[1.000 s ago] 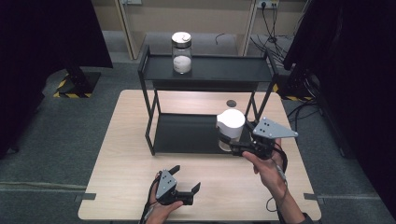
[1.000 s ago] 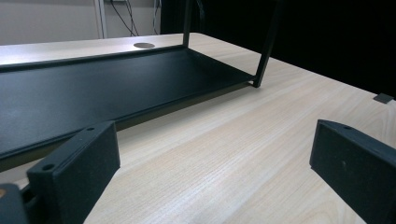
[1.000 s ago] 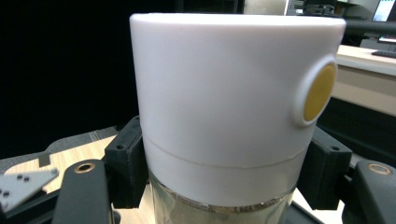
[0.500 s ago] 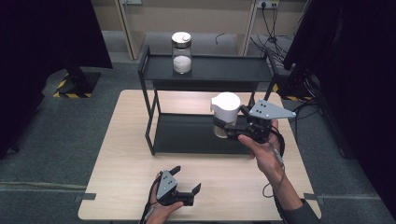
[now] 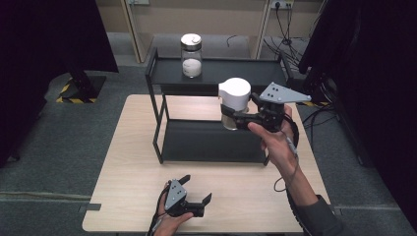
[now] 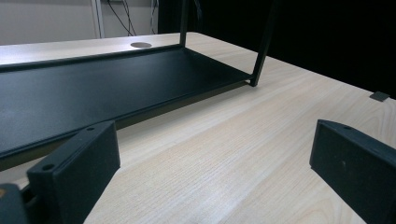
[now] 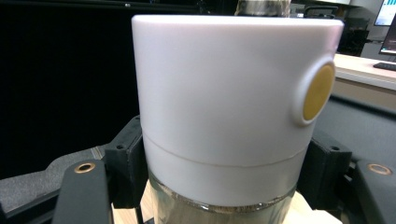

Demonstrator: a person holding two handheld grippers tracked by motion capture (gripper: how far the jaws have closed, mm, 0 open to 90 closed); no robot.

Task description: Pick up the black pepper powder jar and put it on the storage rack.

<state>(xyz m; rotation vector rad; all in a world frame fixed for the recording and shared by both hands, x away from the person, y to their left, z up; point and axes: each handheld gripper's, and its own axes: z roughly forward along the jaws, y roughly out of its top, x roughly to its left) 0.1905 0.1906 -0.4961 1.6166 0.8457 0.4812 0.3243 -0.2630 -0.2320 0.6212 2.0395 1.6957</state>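
Observation:
A glass jar with a tall white lid (image 5: 234, 100) hangs in the air in front of the black two-level shelf (image 5: 216, 142), level with its upper deck. My right gripper (image 5: 231, 117) is shut on it just below the lid. In the right gripper view the white lid (image 7: 224, 98) shows a round yellow spot and the black jaws press the jar from both sides. My left gripper (image 5: 199, 191) rests on the table near the front edge, open, with nothing between its fingers (image 6: 74, 168).
A second glass jar (image 5: 191, 55) with white contents stands on the shelf's top deck at the left. The lower deck (image 6: 93, 88) is bare. The wooden table (image 5: 133, 187) has a round hole behind the shelf. Dark curtains hang on both sides.
My right gripper has lifted the white-lidded jar up from the lower shelf area and toward the top deck. The left gripper has stayed put.

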